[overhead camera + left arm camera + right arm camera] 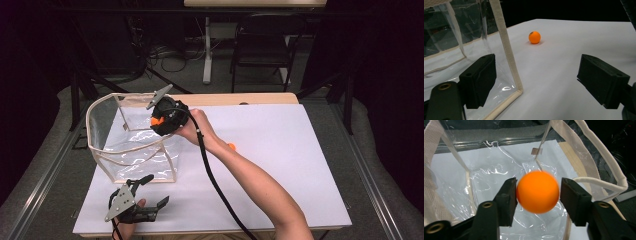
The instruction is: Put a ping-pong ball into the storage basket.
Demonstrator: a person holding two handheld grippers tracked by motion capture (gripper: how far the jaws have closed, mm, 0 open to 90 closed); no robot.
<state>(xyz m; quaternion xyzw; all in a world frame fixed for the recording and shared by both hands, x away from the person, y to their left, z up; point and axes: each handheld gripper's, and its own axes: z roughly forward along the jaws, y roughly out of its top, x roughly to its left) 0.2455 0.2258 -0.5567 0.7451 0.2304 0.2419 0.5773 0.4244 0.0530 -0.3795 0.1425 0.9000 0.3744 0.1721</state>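
A clear plastic bag (130,145) with beige trim stands open on the white sheet (280,165) at the left. My right gripper (159,121) hangs over the bag's mouth and points down into it. An orange ball (537,192), slightly blurred, sits between its jaws; a thin gap shows beside the right pad (571,200), so the gripper (538,195) is open. A second orange ball (231,146) (534,37) lies on the sheet behind the right forearm. My left gripper (154,191) (536,75) rests open near the front edge, at the bag's near corner (516,85), with nothing in it.
The bag's trim and a loose strap (599,180) ring the space under the right gripper. A wooden table edge (260,98) runs behind the sheet, with a black chair (262,45) and a table leg (206,50) on the floor beyond.
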